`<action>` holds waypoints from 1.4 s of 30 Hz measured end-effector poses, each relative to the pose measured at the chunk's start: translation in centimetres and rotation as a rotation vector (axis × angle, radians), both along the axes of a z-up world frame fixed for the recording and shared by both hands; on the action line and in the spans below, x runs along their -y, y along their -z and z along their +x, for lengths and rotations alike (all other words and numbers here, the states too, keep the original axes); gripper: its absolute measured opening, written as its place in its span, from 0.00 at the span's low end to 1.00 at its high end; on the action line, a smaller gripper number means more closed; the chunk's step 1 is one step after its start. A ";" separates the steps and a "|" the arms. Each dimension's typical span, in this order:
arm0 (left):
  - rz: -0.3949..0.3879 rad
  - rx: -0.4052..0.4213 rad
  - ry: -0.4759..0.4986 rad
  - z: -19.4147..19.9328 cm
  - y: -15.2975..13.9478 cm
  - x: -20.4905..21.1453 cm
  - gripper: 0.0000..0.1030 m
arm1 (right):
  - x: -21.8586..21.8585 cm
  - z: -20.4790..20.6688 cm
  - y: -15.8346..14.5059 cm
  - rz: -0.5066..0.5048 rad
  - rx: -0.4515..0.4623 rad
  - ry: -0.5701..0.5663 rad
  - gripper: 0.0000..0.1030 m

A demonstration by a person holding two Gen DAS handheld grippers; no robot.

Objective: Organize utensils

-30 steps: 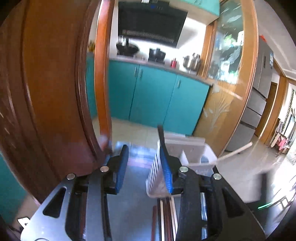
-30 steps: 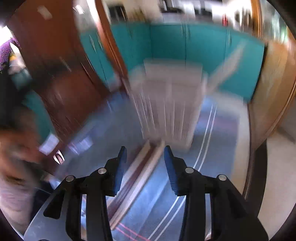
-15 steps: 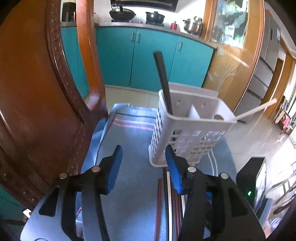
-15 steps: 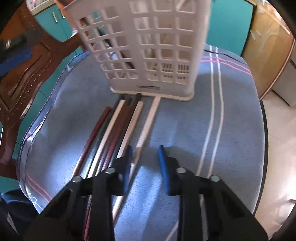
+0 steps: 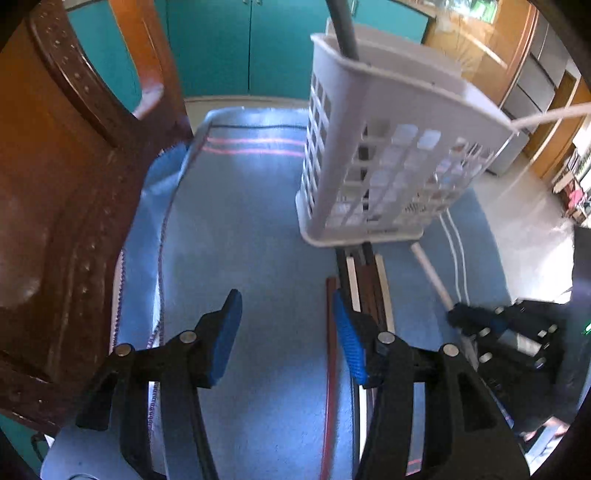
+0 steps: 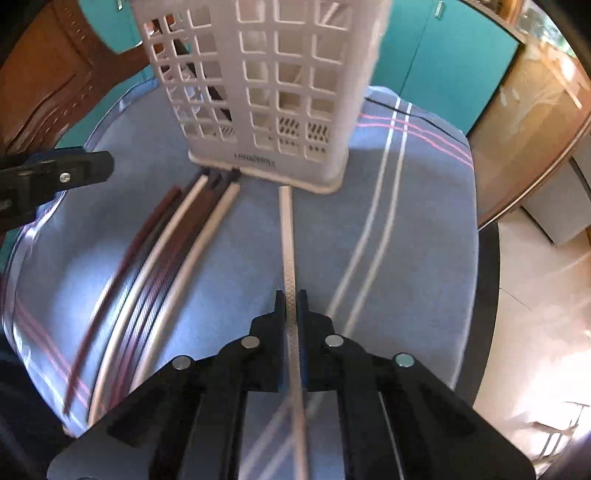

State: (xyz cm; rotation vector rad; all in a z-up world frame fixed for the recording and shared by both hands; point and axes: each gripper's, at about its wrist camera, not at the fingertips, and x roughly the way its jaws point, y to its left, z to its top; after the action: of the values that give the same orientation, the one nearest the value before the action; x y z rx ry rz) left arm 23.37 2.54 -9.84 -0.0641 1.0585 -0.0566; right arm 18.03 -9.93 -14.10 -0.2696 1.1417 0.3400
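Over the blue cloth (image 5: pixel 240 229) in the left wrist view, the left gripper (image 5: pixel 286 328) hangs with jaws partly apart, just been opening, nothing between them, its right pad beside the row of dark and pale chopsticks (image 5: pixel 364 280) that runs up to the foot of the white slotted basket (image 5: pixel 388 147), a black utensil (image 5: pixel 341 26) standing in the basket's left compartment, the right gripper (image 5: pixel 476 321) off to the right. From the right wrist view, the right gripper (image 6: pixel 290 299) has just been closing and is now clamped on a single white chopstick (image 6: pixel 286 229) whose far tip lies near the basket (image 6: pixel 266 74) base, apart from the row of chopsticks (image 6: pixel 177 236) on the left, with the left gripper (image 6: pixel 74 168) at the left edge.
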 end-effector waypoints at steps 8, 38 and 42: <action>0.072 -0.063 0.059 0.5 2.3 1.8 0.52 | 1.8 0.7 -1.3 0.125 0.038 0.075 0.21; 0.133 -0.108 0.082 2.1 5.3 4.0 0.48 | -1.9 3.0 1.2 0.046 0.052 0.144 0.30; 0.101 -0.109 0.103 2.4 5.0 4.7 0.28 | -1.8 2.9 0.9 0.056 0.048 0.127 0.19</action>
State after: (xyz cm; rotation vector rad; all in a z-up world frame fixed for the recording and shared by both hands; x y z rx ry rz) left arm 25.74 -2.16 -14.81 0.0792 1.1716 -0.0934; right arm 20.98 -8.12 -14.99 -0.1546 1.0947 0.2516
